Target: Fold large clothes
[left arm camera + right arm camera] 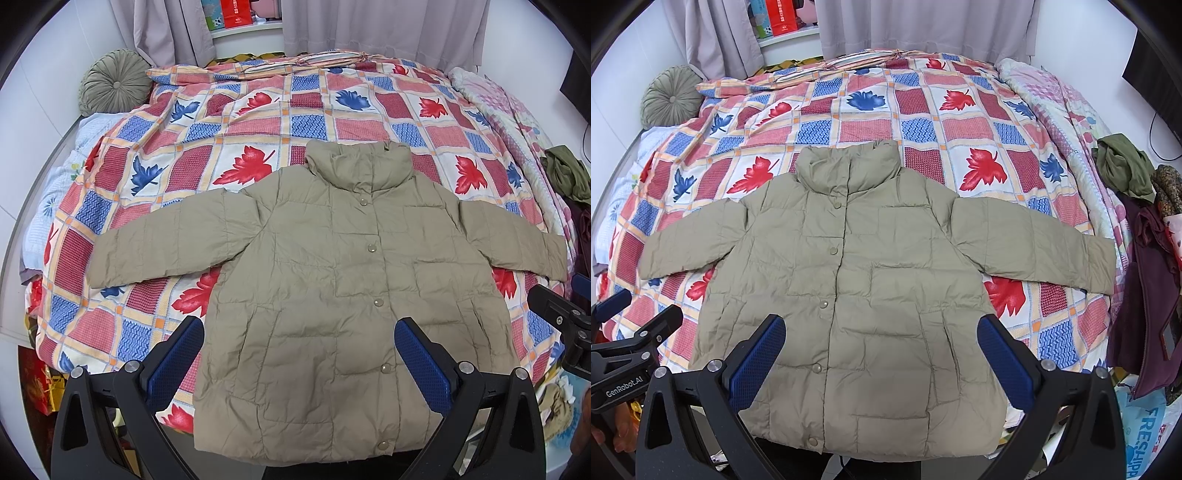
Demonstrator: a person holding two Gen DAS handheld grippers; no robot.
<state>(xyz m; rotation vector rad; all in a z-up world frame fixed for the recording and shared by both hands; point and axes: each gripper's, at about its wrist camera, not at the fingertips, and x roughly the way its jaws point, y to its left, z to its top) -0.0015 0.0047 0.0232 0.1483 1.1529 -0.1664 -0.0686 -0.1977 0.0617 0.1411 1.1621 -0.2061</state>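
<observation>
A: Left wrist view. We see the khaki puffer jacket (332, 295) lying flat, front up and snapped shut, on the leaf-print quilt (236, 122), collar away from us, both sleeves spread wide. Our left gripper (299, 328) hangs above the hem with its jaws spread wide and nothing between them.

B: Risk here, we judge: the shell looks slick and puffy, so a shallow pinch at the left sleeve (159, 243) could slide off, or catch the top layer only and leave the fold lopsided. The hem lies at the bed edge; a drag towards us could pull the jacket off.

A: Right wrist view. Our right gripper (882, 325) is likewise wide apart and empty over the lower front.

B: This view alone shows the maroon garment (1148, 295) and olive cloth (1123, 166) heaped just beyond the right sleeve (1034, 247), which a swing could snag. Only the left view shows the bed's left corner.
</observation>
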